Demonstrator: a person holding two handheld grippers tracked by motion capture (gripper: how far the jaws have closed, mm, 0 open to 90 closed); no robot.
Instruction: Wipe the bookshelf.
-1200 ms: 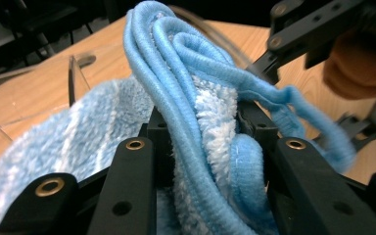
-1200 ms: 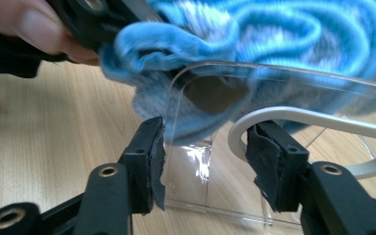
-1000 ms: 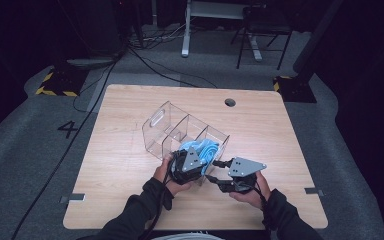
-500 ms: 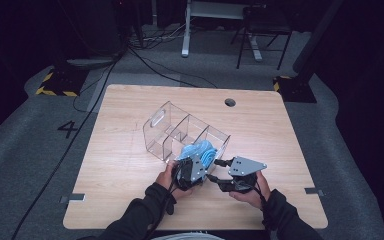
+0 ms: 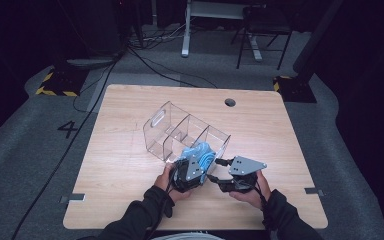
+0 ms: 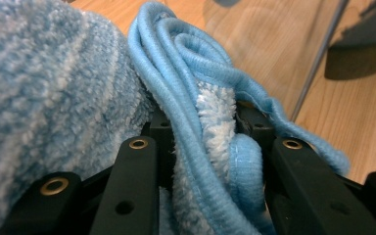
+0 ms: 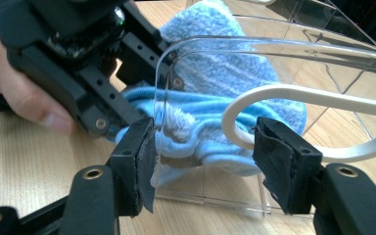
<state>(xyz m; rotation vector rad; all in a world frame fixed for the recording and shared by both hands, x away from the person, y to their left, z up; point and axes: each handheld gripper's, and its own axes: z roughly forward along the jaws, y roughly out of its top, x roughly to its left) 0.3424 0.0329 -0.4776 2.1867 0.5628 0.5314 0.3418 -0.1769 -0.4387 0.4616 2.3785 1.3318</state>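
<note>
My left gripper (image 5: 192,167) is pinching the blue sock (image 6: 210,122), the bundle clamped between both jaws at the near end compartment of the clear organizer (image 5: 170,131). My right gripper (image 7: 203,147) straddles that near end wall by its handle slot; its jaws have just been opening, the left pad looks to be against the wall edge, the right pad stands off it, so not gripping, with the wall between them. Step in hand, I'd say: push the sock down into the near compartment. To do it well: lower the left straight down, keep the loose cuff edge from catching on the acrylic rim, let go only once the bulk sits below the rim; the right should steady the box or pull clear so it doesn't tip the box, which is light and will probably slide on the wooden table (image 5: 130,200). The sock: fluffy terry, light blue with faint paler stripes, folded over itself, ribbed cuff bands curling across the jaws. Soft and springy, likely to pop back up. It sits at the near end of the organizer, above its rim in the high view, partly behind the clear wall in the right gripper view. The other compartments look empty.
</note>
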